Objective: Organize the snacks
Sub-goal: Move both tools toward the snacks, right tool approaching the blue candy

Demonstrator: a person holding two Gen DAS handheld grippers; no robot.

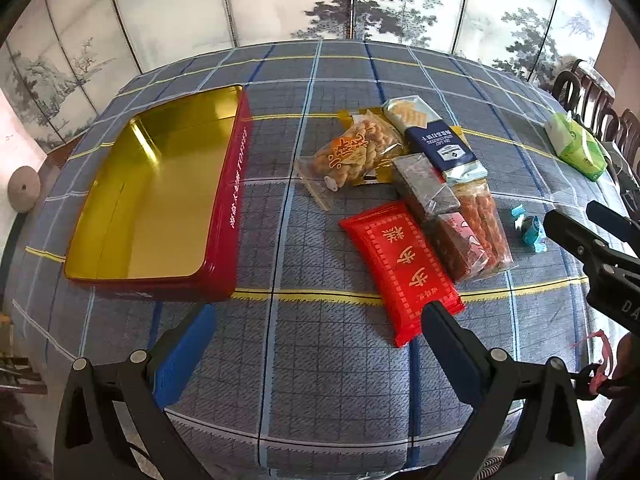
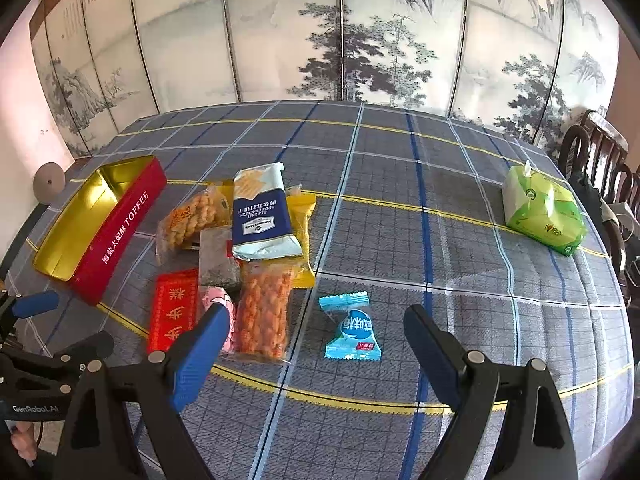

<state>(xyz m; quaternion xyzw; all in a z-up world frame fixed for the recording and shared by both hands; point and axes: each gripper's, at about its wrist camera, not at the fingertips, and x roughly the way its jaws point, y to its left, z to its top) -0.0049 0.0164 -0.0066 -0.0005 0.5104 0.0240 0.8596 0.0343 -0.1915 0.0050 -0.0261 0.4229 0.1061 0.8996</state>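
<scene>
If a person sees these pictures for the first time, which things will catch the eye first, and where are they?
First comes the open red tin with its shiny gold inside, empty, at the left of the checked tablecloth. Next is the pile of snack packets in the middle, with a bright red packet at its near edge. A small blue candy lies alone, in front of the open right gripper.

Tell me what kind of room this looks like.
Probably a home dining room: a table under a blue plaid tablecloth, dark wooden chairs at its edge, and a folding screen painted with ink landscapes behind.
</scene>
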